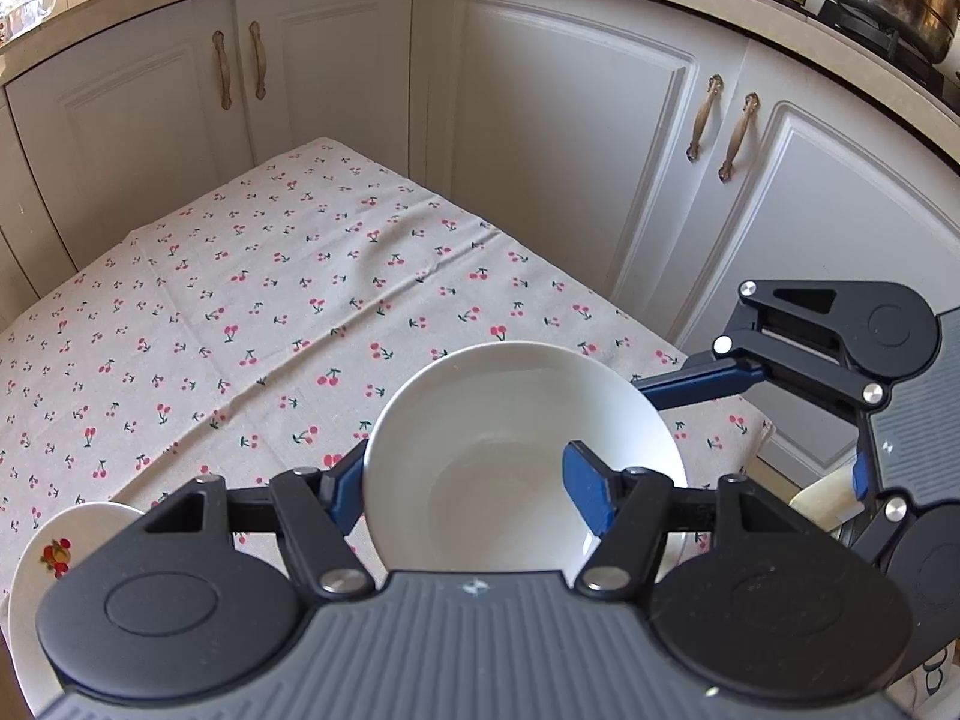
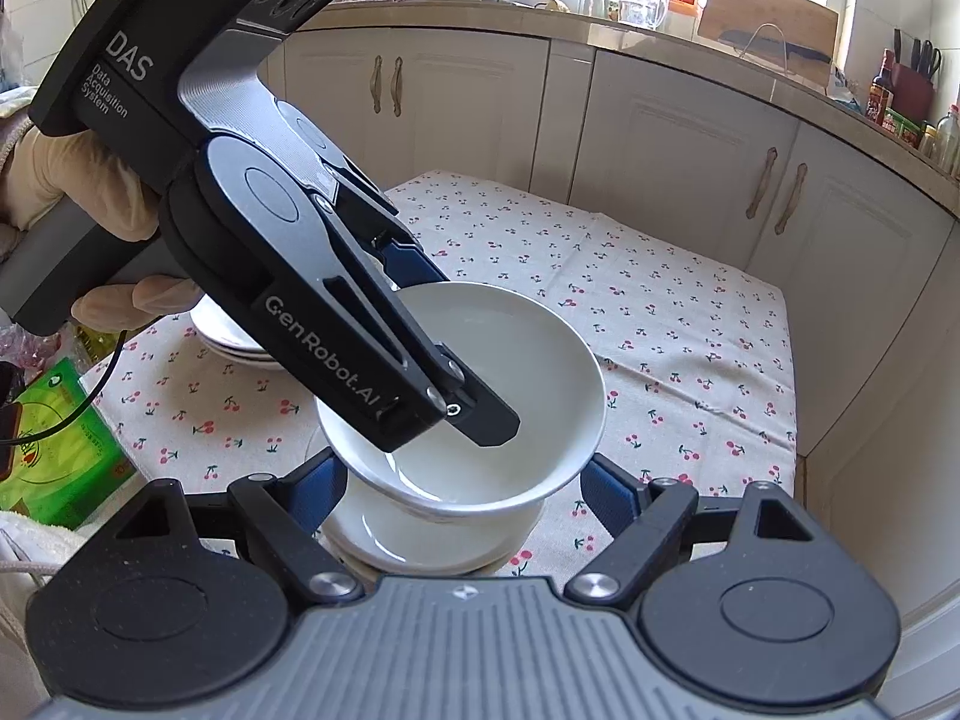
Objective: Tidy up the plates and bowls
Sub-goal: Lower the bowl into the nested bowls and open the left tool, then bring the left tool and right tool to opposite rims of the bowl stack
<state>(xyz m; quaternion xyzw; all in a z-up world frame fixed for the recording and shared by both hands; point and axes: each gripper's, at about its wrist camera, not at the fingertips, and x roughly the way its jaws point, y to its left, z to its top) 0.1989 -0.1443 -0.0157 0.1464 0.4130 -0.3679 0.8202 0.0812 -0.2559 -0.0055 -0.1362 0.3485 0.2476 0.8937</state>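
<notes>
The left gripper (image 1: 474,483) is pinching the rim of a white bowl (image 1: 510,438), one blue pad inside the wall and one outside, jaws closed down on it. Taking that bowl as the landmark: it is hanging tilted just above a second white bowl (image 2: 414,534) resting on the cherry-print tablecloth (image 2: 660,324), both bowls looking empty. The right gripper (image 2: 462,498) is straddling the lower bowl from either side, fingers partly spread and apparently not touching it. Beyond the held bowl, stacked plates (image 2: 222,336) are sitting, so nesting straight down seems the likely next move
</notes>
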